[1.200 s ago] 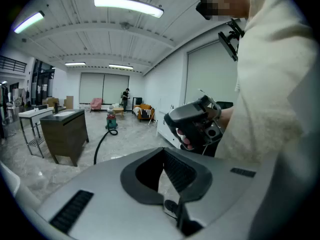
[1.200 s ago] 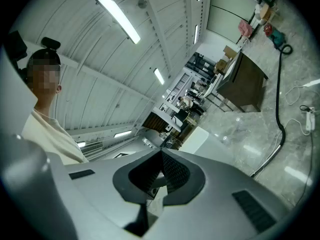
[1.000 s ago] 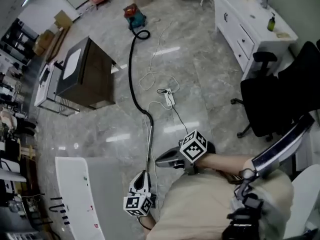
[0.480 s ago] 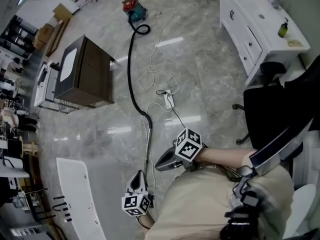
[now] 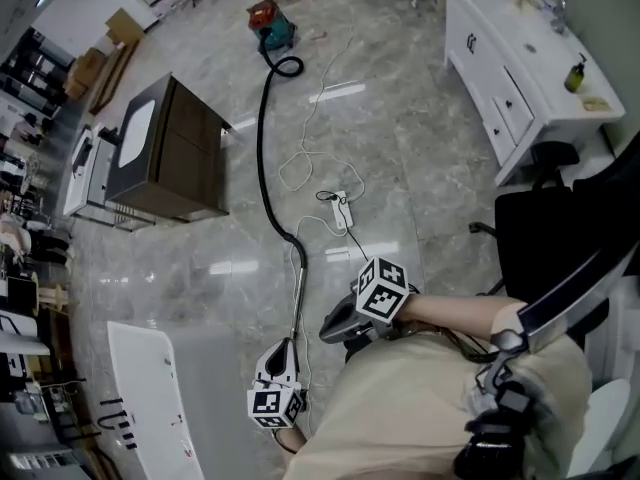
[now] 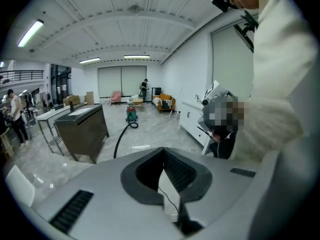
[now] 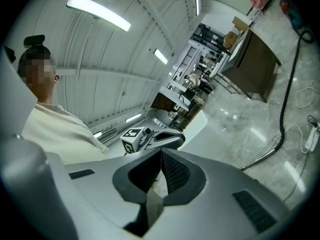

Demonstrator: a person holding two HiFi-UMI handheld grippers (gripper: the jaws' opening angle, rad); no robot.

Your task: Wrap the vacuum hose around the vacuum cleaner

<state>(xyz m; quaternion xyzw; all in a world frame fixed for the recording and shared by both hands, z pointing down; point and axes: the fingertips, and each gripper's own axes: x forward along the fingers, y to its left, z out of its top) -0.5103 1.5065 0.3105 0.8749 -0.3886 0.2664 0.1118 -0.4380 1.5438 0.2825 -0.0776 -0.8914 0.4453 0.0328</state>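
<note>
Nothing wrapped yet: the vacuum hose (image 5: 261, 138) sprawls across the floor from the vacuum cleaner (image 5: 270, 23). The left gripper (image 5: 282, 348) and right gripper (image 5: 328, 328) have their fingers together, empty.

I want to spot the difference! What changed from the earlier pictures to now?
Almost nothing. The left gripper and right gripper only drifted slightly near the person, jaws shut and empty; nothing was grabbed or let go. The vacuum hose still lies stretched across the floor to the vacuum cleaner, unwrapped.
</note>
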